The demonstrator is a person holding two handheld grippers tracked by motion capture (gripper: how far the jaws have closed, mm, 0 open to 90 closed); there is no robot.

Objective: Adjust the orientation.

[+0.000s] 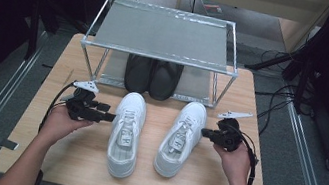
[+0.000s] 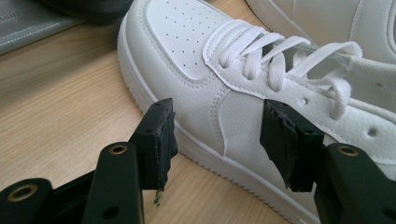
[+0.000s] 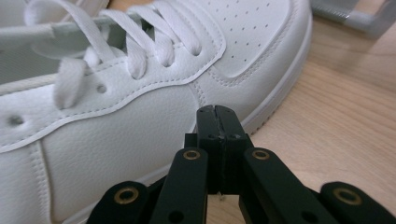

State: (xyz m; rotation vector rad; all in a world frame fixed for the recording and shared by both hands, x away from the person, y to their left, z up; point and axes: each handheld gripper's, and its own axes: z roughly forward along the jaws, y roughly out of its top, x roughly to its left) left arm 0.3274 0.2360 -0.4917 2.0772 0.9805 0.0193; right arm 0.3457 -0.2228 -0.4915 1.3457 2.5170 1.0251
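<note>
In front of the shoe rack (image 1: 158,57), the spread left gripper (image 1: 110,117) should bracket the left sneaker (image 1: 126,134) squarely, while the pressed-together right gripper (image 1: 205,133) probably nudges the right sneaker (image 1: 181,138).

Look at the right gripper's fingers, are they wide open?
No, the right gripper has its fingers pressed together beside the white shoe.
</note>
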